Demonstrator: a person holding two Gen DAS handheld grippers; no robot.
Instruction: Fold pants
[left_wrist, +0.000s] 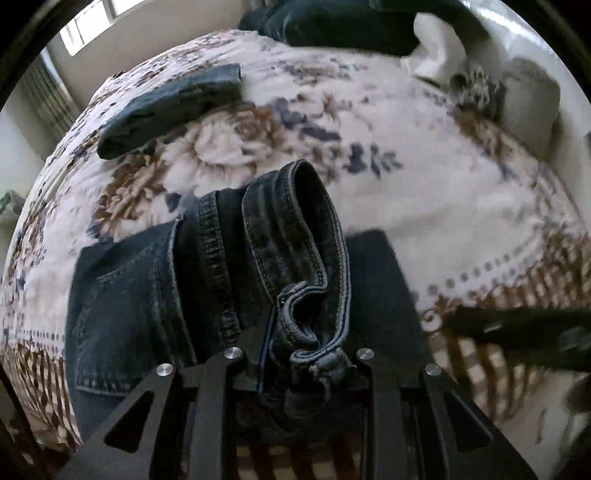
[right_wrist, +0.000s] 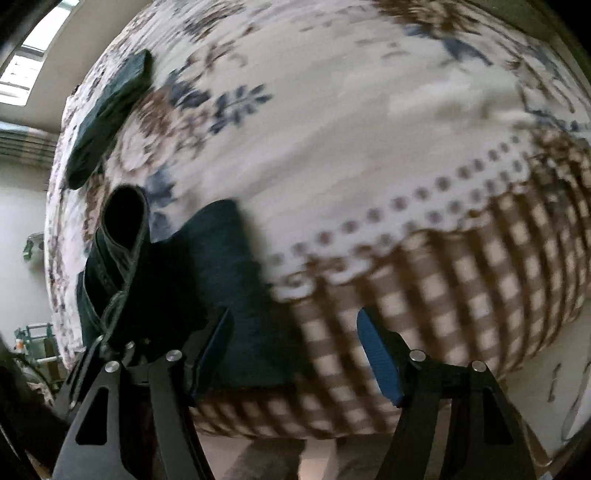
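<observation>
Dark blue jeans (left_wrist: 155, 295) lie partly folded on the flowered bed cover (left_wrist: 424, 184). My left gripper (left_wrist: 299, 365) is shut on the jeans' leg hem, which stands up in a loop (left_wrist: 295, 229) above the folded part. In the right wrist view the jeans (right_wrist: 236, 295) lie at the bed's near edge, with the lifted loop (right_wrist: 123, 221) and the left gripper (right_wrist: 110, 350) at the left. My right gripper (right_wrist: 295, 350) is open and empty, above the jeans' right edge and the checked border.
A folded dark garment (left_wrist: 170, 110) lies at the far left of the bed, also in the right wrist view (right_wrist: 107, 118). A dark clothes pile (left_wrist: 332, 22) and pillows (left_wrist: 528, 103) sit at the back. The checked border (right_wrist: 461, 295) hangs over the bed's near edge.
</observation>
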